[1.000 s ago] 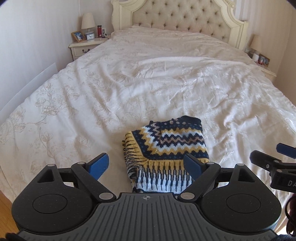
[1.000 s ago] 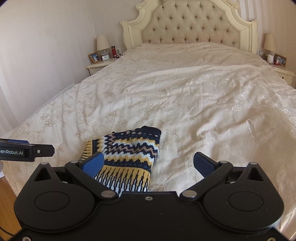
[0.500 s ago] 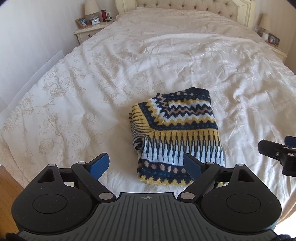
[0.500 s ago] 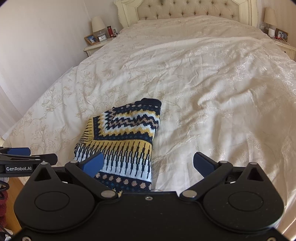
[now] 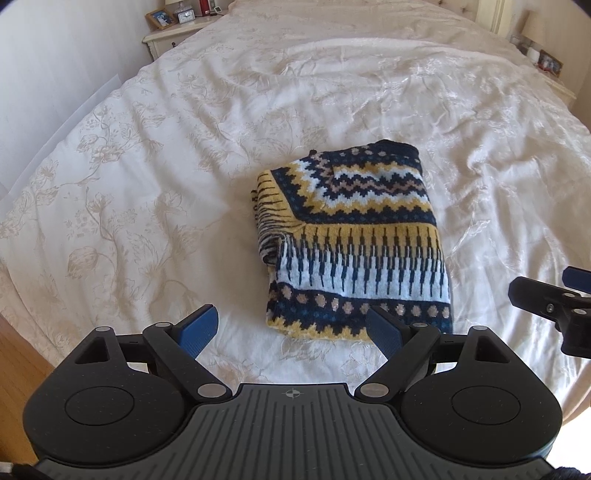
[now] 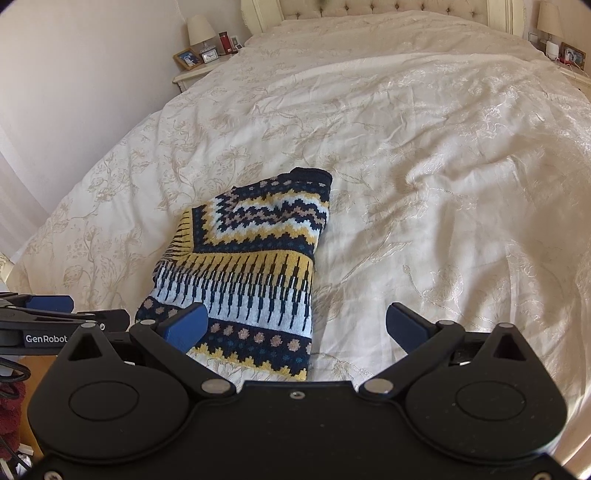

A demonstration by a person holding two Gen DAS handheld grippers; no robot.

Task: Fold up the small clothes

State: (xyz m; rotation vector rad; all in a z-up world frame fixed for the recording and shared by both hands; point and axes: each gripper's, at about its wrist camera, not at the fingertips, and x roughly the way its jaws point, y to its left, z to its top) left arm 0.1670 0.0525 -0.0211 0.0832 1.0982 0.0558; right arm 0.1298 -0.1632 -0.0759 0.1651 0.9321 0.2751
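A small knitted sweater (image 5: 354, 236) in navy, yellow and white zigzag bands lies folded into a rectangle on the cream bedspread (image 5: 184, 155), near the foot of the bed. In the right wrist view the same sweater (image 6: 251, 266) sits left of centre. My left gripper (image 5: 290, 330) hovers open just short of the sweater's near hem, holding nothing. My right gripper (image 6: 295, 326) is open too, its left pad over the sweater's near left corner, its right pad over bare bedding. Each gripper shows at the edge of the other's view.
A nightstand (image 6: 192, 74) with a lamp, picture frame and clock stands at the far left of the bed; another nightstand (image 6: 569, 62) is at the far right. A tufted headboard (image 6: 384, 7) closes the far end. Wooden floor (image 5: 14, 369) shows at lower left.
Both cameras have tilted down and risen, so the sweater appears farther up the frame and its whole near hem now shows. The sweater itself has not moved. Both grippers stay open.
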